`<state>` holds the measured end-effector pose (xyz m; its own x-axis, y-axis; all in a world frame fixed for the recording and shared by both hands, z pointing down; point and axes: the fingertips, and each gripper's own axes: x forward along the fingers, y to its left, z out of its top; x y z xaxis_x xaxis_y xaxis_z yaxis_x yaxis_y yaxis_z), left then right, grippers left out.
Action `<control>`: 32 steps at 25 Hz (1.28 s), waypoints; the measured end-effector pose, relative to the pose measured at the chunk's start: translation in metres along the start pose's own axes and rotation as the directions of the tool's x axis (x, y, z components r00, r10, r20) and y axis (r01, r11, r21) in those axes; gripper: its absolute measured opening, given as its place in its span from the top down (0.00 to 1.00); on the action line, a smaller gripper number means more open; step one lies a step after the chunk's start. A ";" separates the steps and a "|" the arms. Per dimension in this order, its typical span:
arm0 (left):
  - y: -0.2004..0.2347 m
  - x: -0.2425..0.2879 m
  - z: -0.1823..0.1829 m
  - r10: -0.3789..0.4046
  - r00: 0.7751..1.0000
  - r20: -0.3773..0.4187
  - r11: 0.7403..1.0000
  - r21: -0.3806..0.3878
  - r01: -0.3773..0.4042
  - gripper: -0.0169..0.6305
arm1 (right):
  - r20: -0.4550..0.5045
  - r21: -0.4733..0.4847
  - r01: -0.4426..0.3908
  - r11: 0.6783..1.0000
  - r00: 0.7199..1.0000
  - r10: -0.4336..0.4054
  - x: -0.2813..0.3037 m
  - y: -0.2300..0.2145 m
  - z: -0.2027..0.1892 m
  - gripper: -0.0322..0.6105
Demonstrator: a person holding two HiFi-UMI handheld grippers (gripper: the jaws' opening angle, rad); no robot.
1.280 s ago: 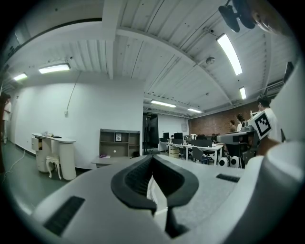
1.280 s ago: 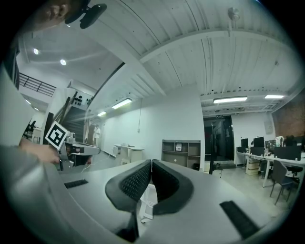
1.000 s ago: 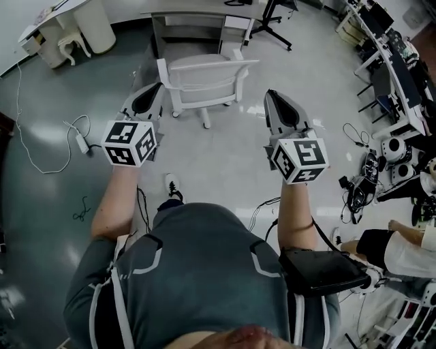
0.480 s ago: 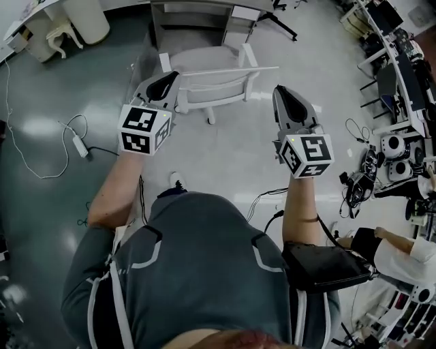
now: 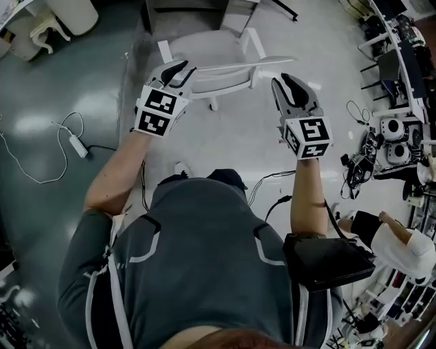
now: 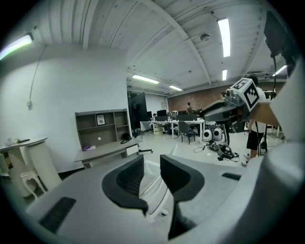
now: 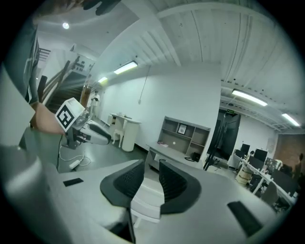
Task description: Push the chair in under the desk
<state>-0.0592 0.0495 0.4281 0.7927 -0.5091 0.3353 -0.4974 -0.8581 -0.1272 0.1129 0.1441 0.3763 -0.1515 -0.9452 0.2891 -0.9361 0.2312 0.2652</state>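
The white chair (image 5: 231, 70) stands with its back toward me in the head view, its seat facing the grey desk (image 5: 187, 7) at the top edge. My left gripper (image 5: 182, 68) is at the left end of the chair's back and my right gripper (image 5: 284, 80) at the right end. Both pairs of jaws have just been opening. In the left gripper view the left gripper (image 6: 150, 162) is open, with the chair (image 6: 155, 190) showing in the gap and the desk (image 6: 107, 151) beyond. In the right gripper view the right gripper (image 7: 151, 167) is open around the chair's white edge (image 7: 147, 200).
A power strip (image 5: 80, 144) with a white cable lies on the floor at the left. A white cabinet (image 5: 68, 10) stands at the top left. Cables and equipment (image 5: 361, 178) crowd the right side, and a person (image 5: 402, 247) sits at the lower right.
Both grippers have moved forward and down to the ends of the chair's back. Their jaws, shut before, now stand apart. The chair and desk sit nearer the top of the head view.
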 end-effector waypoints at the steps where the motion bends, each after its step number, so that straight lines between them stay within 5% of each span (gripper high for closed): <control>1: 0.002 0.006 -0.007 -0.011 1.000 -0.019 1.000 0.011 0.011 0.79 | -0.028 -0.019 -0.011 1.000 1.000 0.010 0.009 0.001 -0.007 0.77; 11: -0.004 0.083 -0.063 -0.072 0.964 -0.258 0.988 0.111 0.103 0.66 | -0.266 -0.176 -0.175 0.969 0.956 0.125 0.084 -0.025 -0.085 0.66; 16: -0.009 0.130 -0.085 -0.071 0.930 -0.360 0.972 0.186 0.146 0.65 | -0.410 -0.301 -0.310 0.902 0.896 0.171 0.127 -0.046 -0.144 0.58; 27: -0.038 0.197 -0.132 -0.067 0.845 -0.531 0.904 0.326 0.277 0.65 | -0.646 -0.470 -0.514 0.718 0.755 0.117 0.177 -0.125 -0.243 0.55; 32: -0.034 0.207 -0.143 -0.021 0.834 -0.551 0.909 0.337 0.245 0.74 | -0.687 -0.469 -0.527 0.708 0.722 0.082 0.193 -0.150 -0.263 0.55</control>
<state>0.0715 -0.0174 0.6354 0.4771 -0.3705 0.7969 -0.1394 -0.9272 -0.3477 0.3070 -0.0125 0.6341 0.0322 -0.5050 0.8625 -0.4341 0.7703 0.4672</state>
